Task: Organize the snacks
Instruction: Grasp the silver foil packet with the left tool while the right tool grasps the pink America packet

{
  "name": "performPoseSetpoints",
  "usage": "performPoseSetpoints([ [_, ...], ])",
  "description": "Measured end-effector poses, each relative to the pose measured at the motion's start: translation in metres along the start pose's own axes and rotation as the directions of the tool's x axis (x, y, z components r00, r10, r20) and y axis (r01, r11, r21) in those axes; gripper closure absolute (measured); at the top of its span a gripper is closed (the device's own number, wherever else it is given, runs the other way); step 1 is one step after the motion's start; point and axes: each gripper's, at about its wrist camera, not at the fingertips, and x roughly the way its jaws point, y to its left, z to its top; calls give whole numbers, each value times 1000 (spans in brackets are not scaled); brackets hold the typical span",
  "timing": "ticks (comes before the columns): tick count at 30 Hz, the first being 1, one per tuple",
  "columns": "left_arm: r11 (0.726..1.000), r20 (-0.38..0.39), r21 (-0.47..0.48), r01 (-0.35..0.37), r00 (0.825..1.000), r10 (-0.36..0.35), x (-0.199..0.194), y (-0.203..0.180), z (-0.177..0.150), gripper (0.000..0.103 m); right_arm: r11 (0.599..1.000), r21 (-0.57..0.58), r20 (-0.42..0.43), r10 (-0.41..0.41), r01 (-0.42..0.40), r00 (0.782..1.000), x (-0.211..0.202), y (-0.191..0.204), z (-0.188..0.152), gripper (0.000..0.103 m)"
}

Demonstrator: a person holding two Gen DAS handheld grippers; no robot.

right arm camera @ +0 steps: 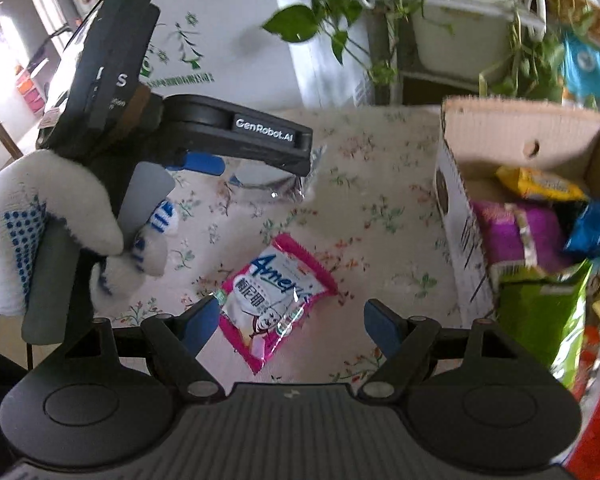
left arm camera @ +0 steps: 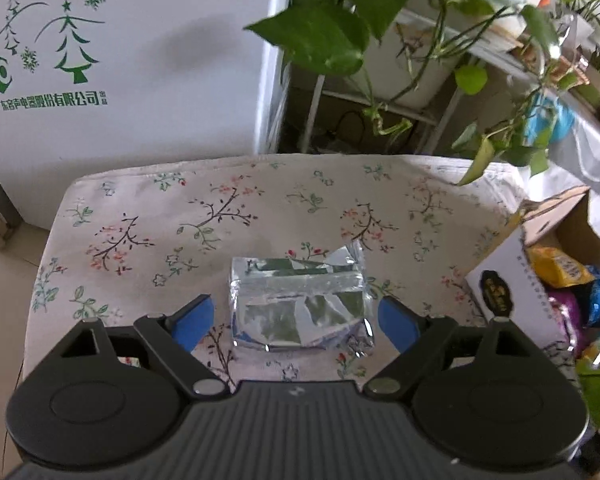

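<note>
In the left wrist view, the left claw point(left arm camera: 296, 322) is seen wide open at the lower middle of the frame, its two blue pads set either side of one silver foil packet point(left arm camera: 300, 304) without pressing on it; nothing is gripped. The packet lies flat on the floral-clothed tabletop point(left arm camera: 140, 232). At the right edge of that frame one open cardboard box point(left arm camera: 512, 280) is seen, holding several snack bags. In the right wrist view, the right claw point(right arm camera: 290, 326) is likewise held open and empty, with one pink and white snack packet point(right arm camera: 278, 304) lying on the cloth between its pads, close to the left pad, though contact cannot be told. A gloved hand point(right arm camera: 56, 232) holding the other gripper is seen at the left of this frame. In the box at the right, one yellow, one purple, one blue and one green bag can be counted. Trailing green plants point(left arm camera: 340, 28) hang across the top.
</note>
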Motion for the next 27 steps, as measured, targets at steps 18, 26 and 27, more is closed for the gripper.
performPoseSetpoints([
  [18,995,-11,96,-19,1000,20,34,-14,3,15,995,105,-54,1,4,999,29,1,1,14],
  [26,999,-6,29,-46,999,46,20,11,5,22,994,113,-46,0,5,999,39,13,8,13],
  [27,998,-5,29,-50,999,50,17,14,4,22,994,109,-44,-8,13,999,40,15,8,13],
])
